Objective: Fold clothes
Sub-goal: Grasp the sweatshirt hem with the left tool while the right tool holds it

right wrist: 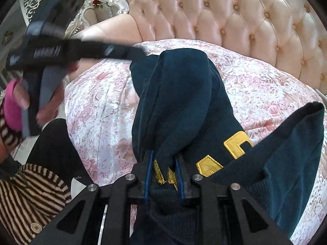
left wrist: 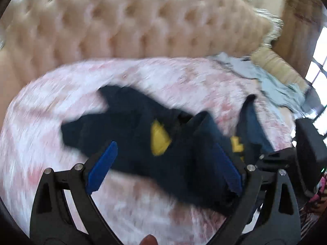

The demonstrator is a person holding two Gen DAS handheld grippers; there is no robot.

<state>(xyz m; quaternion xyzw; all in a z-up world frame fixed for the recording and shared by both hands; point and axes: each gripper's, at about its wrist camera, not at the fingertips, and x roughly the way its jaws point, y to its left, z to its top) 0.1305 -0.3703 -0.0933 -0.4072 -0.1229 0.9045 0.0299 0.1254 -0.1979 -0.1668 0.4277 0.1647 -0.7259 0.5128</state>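
One bed point(right wrist: 255, 85), pink floral cover, tufted headboard point(right wrist: 235, 20) behind: your folding surface. One navy sweater point(right wrist: 179, 94) with yellow letters, bunched across it, part lifted. Your right gripper point(right wrist: 163, 169) pinches its fabric narrowly, likely to raise an edge. Your left gripper point(left wrist: 163, 161) stands wide above the sweater, empty.

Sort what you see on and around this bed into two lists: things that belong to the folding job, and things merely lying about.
Belongs to the job:
navy sweater
right tool, clamped on it
left tool, open

Lying about:
pale blue garments
floral bedspread
tufted headboard
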